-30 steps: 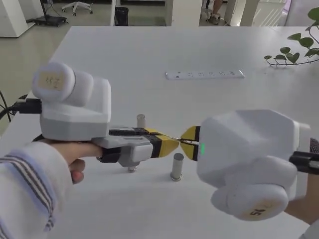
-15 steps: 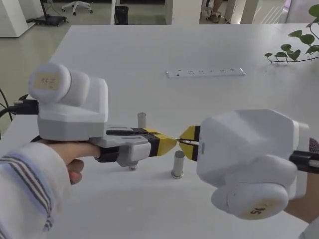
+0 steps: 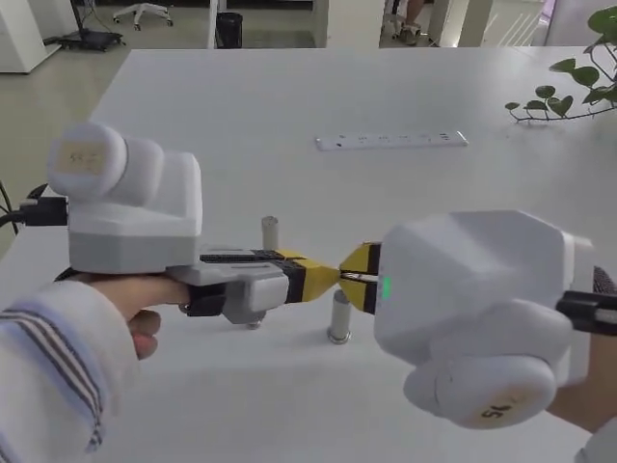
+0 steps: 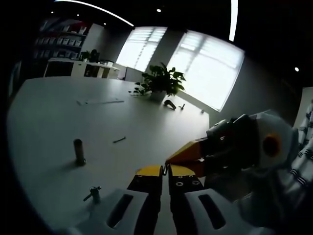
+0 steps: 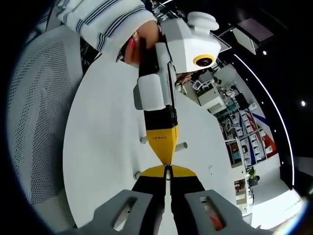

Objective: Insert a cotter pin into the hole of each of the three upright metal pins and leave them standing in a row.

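Left hand-held gripper (image 3: 333, 278) and right hand-held gripper (image 3: 361, 279) closed tip-to-tip on thin metal cotter pin (image 3: 353, 277), upright grey metal pin (image 3: 339, 316) just beneath; round labels (image 3: 85, 161) unreadable.

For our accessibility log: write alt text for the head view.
The left gripper and right gripper meet tip to tip over a white table, a thin cotter pin between their tips. An upright metal pin stands just below the tips, another behind.

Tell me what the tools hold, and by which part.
A thin cotter pin, pinched tip to tip between the left tool and right tool, each apparently gripping one end. Exact contact is too small to see.
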